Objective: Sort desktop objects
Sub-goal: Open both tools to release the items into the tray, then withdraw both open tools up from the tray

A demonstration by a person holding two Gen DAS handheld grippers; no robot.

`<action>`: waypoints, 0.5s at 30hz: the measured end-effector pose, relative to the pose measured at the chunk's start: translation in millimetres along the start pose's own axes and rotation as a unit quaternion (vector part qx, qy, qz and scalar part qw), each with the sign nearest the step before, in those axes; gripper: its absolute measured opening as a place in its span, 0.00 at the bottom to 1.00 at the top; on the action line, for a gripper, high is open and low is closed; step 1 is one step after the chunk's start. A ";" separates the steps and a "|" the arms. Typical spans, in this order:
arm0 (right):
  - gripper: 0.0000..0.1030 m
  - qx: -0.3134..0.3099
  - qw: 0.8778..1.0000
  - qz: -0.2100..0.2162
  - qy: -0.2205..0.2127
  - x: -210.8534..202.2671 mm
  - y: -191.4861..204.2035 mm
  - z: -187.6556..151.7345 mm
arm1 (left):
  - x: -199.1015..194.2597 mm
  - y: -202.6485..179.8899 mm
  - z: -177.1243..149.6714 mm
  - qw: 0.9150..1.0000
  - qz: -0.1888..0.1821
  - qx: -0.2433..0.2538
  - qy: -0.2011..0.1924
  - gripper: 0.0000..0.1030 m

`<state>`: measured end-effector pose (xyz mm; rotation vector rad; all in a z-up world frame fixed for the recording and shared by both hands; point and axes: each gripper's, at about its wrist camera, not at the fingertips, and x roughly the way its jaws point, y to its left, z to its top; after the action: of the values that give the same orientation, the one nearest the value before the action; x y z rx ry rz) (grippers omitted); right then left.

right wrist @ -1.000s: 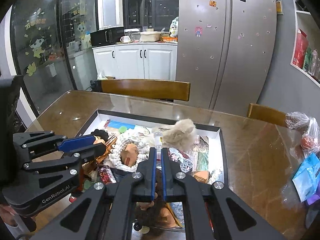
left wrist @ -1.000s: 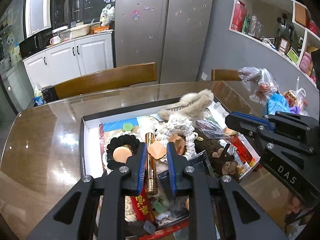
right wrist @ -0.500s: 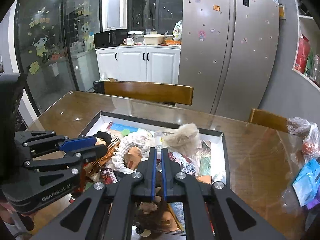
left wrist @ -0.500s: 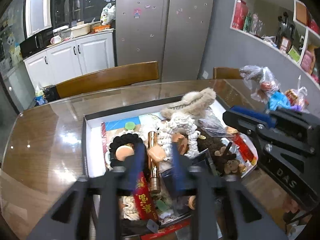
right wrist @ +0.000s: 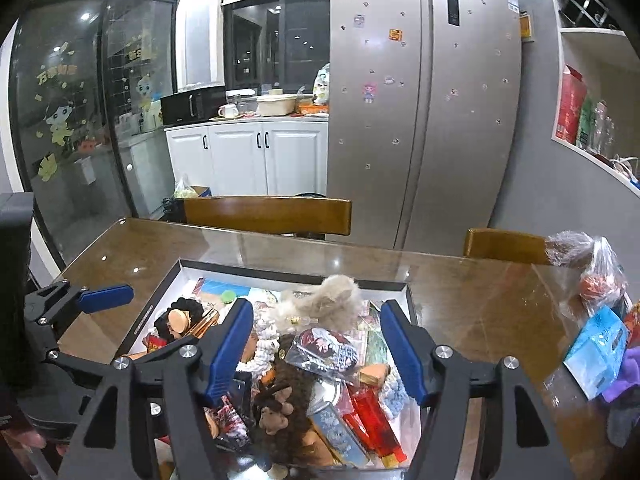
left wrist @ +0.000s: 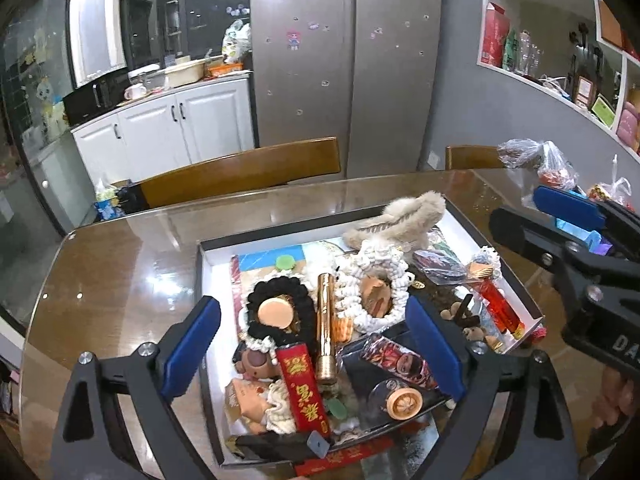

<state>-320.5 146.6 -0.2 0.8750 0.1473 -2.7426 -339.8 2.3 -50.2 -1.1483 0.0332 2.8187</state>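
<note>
Behind both grippers the glass-topped surface [left wrist: 120, 264] is carrying a crammed tray [left wrist: 208, 280], over which the left gripper [left wrist: 316, 344] and right gripper [right wrist: 320, 352], nearly shut a second ago, are now gaping wide with nothing between the fingers, probably readying for a pick.

The near edge of the box [left wrist: 208, 312] runs behind the left gripper [left wrist: 316, 344] frame and cannot be inspected. A red strip [left wrist: 344, 460] below that claw is cut by the bottom edge; its print is unreadable. The right gripper [left wrist: 568, 220] is cropped at the picture's right margin, lettering incomplete. Under the right claw, the brown plush [right wrist: 280, 412] is partly covered by the near finger. Items in the plastic bag [right wrist: 592, 276], to its right, cannot be identified. Shelf contents [left wrist: 516, 50] are too small to tell.
</note>
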 end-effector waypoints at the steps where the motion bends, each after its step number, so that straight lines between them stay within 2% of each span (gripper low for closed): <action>1: 0.67 0.001 1.000 -0.002 -0.001 -3.5 0.6 -0.4 | -4.3 0.4 -0.6 1.000 -0.006 -0.007 -0.001 0.92; 5: 0.68 0.006 1.000 -0.013 0.004 -15.5 4.9 -2.0 | -27.6 -3.0 -2.5 1.000 -0.019 -0.010 -0.016 0.93; 8: 0.70 0.003 1.000 -0.016 0.007 -29.2 10.7 -4.8 | -53.4 -9.8 -12.1 0.999 0.013 0.000 -0.031 0.97; 15: 0.71 -0.010 0.999 -0.033 0.010 -82.9 31.8 -21.8 | -118.9 -16.2 -48.0 0.998 0.024 -0.002 -0.053 1.00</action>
<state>-234.6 137.5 29.7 0.9087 0.2090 -2.7882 -220.2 5.8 -1.3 -1.0101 0.0483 2.9189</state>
